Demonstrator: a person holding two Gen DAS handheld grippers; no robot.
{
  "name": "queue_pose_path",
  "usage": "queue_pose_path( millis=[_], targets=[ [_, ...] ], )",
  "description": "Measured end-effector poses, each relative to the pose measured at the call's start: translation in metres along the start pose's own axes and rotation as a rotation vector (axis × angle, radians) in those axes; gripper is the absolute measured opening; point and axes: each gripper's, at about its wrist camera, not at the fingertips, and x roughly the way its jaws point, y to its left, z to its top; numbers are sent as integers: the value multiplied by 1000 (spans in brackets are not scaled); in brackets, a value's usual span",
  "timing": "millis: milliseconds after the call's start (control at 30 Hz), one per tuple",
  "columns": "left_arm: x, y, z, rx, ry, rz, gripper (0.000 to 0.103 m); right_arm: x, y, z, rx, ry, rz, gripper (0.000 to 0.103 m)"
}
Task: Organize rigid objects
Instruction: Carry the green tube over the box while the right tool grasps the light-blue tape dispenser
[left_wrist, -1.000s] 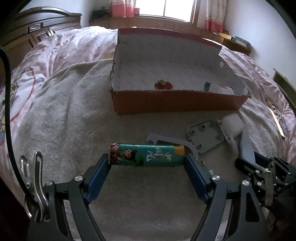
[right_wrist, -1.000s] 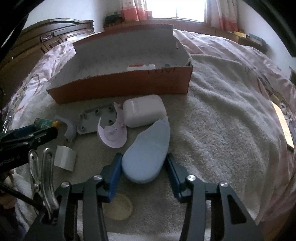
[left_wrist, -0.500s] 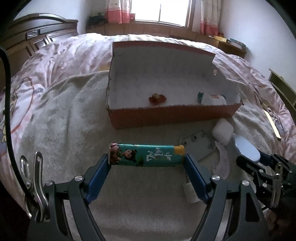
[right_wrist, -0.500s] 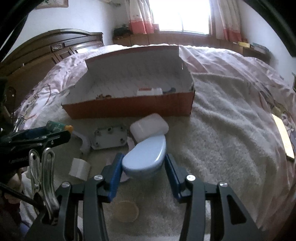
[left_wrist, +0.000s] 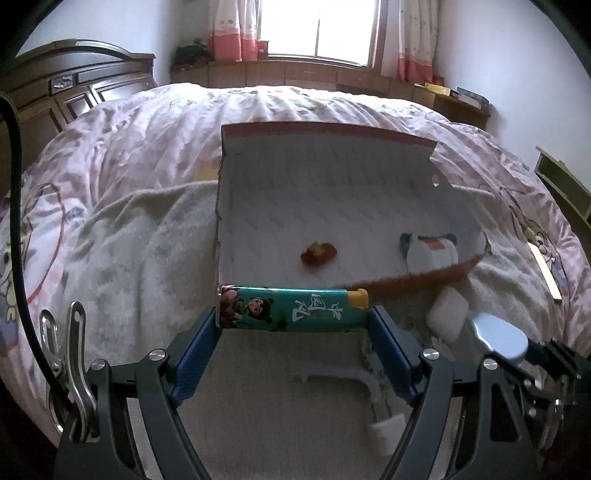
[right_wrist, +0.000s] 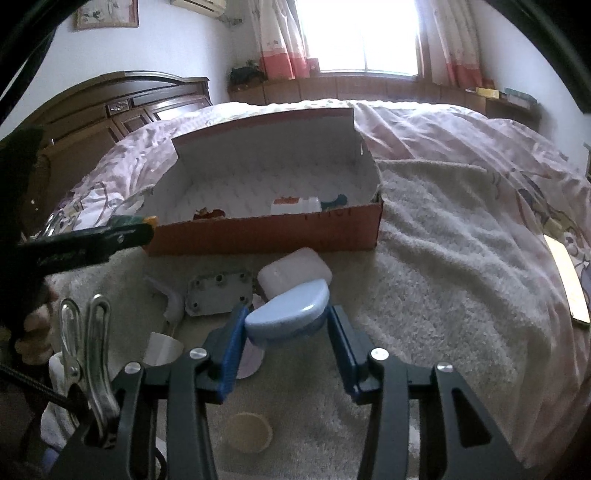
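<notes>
Left hand-held gripper (left_wrist: 293, 317), black-armed with blue ribbed pads, clamped endwise on a slim teal printed lighter with a cartoon figure and a yellow cap (left_wrist: 291, 308), carried level above the near wall of the box. Right hand-held gripper (right_wrist: 287, 321), same build, clamped at a narrow spread on a smooth pale-blue oval plastic case (right_wrist: 288, 314), lifted clear of the towel. Just beyond that case, lying on the towel: a rounded white glossy plastic case (right_wrist: 293, 271), a flat grey rectangular plate with round holes (right_wrist: 218, 291), a curved white plastic piece (right_wrist: 168, 299) and a thin lilac disc (right_wrist: 249, 360), partly hidden by the left pad. Nearer the camera, a small tan round disc (right_wrist: 248, 432) on the pile. Underneath all, a shaggy cream towel (right_wrist: 443, 277) spread over a bed with a pink printed quilt (left_wrist: 147, 129). Farther out, an open orange cardboard box with a white patterned lining (right_wrist: 280, 232), holding a small red crumpled item (left_wrist: 318, 253) and a white packet with an orange mark (left_wrist: 430, 251).
</notes>
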Motion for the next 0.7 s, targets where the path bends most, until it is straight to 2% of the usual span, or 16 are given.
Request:
queue_pose_path(
  millis=[100,133,167,267,433,700],
  targets=[
    [5,-1,9,6,-10,2,82,-2,0,2,-6,-12,2,43],
    [7,-2,11,9,-12,1,82,-2,0,3,-10,-11,12,23],
    [9,-3,13,10,-12,2,82,-1,0,3,-9,-5,9,22],
    [16,-5,17,12,-6,2,82,6,-3,4,-5,20,-4,22],
    [24,-8,16,17,4,0,82,18,-9,0,27,62,22,23],
    [41,-9,26,24,15,12,82,27,-16,-4,58,76,0,36]
  ],
)
